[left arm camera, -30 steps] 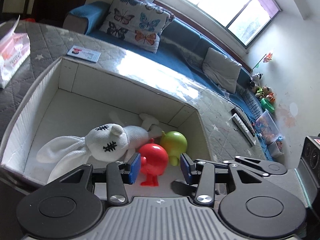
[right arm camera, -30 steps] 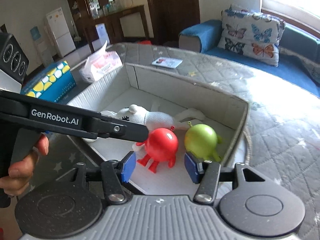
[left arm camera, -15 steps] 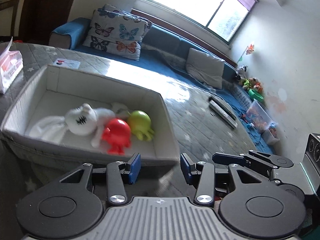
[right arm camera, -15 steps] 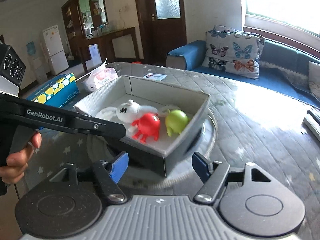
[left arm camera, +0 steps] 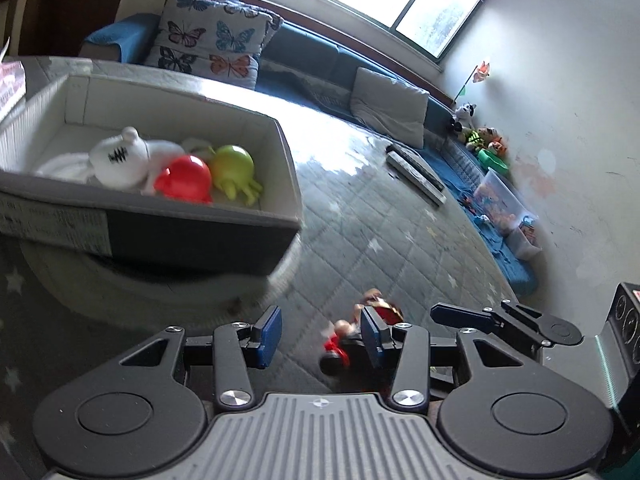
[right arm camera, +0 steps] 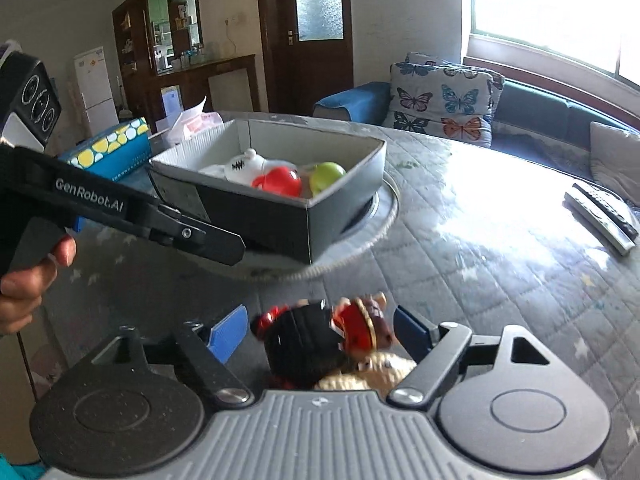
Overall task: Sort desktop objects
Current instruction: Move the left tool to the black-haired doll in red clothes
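The right gripper (right arm camera: 318, 334) is right over the toy figure (right arm camera: 320, 340) at the bottom middle, jaws opening around it, not yet touching. The left gripper (left arm camera: 318, 334) is open and empty. The box (right arm camera: 340, 200) sits upper left.

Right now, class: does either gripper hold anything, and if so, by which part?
Nothing is held. The right gripper is opening around a red-and-black toy figure, pads clear of it. The left gripper is open and empty.
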